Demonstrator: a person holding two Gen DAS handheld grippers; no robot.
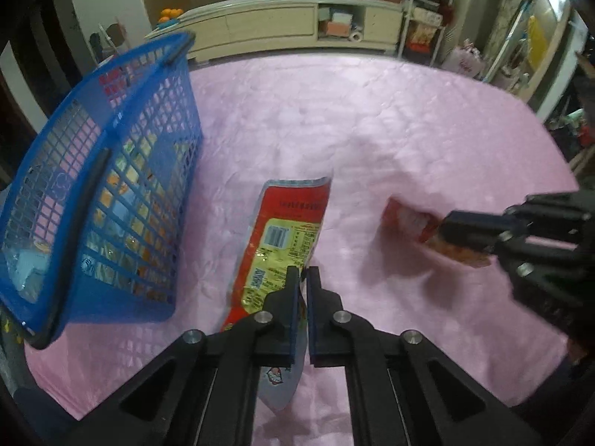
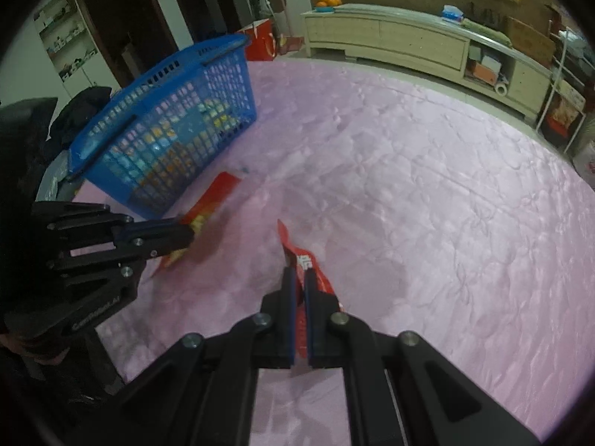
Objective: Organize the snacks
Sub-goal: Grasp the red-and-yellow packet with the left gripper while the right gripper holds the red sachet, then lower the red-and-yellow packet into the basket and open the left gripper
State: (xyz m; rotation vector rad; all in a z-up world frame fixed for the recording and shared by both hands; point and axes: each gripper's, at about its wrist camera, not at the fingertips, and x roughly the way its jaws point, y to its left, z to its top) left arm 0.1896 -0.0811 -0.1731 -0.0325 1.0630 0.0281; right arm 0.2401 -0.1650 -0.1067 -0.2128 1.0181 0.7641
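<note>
Far left, blue mesh basket (image 1: pixel 111 171) sits on the pink bedspread (image 1: pixel 372 119), w/ a bunch of snack packs already showing thru the grid. Looks like the drop spot imo.

Next over, left tongs (image 1: pixel 303 278) are pressed together on the red snack bag (image 1: pixel 286 230). It's the flat one w/ the yellow label and barcode facing up, pinched near its lower edge, a bit of clear film w/ a cartoon print poking out under the fingers. Rest of the bag sticks out ahead of the tongs, just beside the basket's near wall but not touching it afaict.

Then right tongs (image 2: pixel 300 278), also clamped shut, pinching a second red packet (image 2: pixel 308 264) edge-on. From the left cam it's blurry, so can't read the print.

Handling-wise: both are thin film pouches, prob light, floppy and a bit slick, so they'll droop and swing from whatever edge you hold. Crushable stuff inside maybe, so no need to squeeze the belly. I'd grab the sealed seam/flat border, which is pretty much where both are held rn. Main risk is film slipping out mid-carry or the hanging end snagging on the basket rim.
</note>
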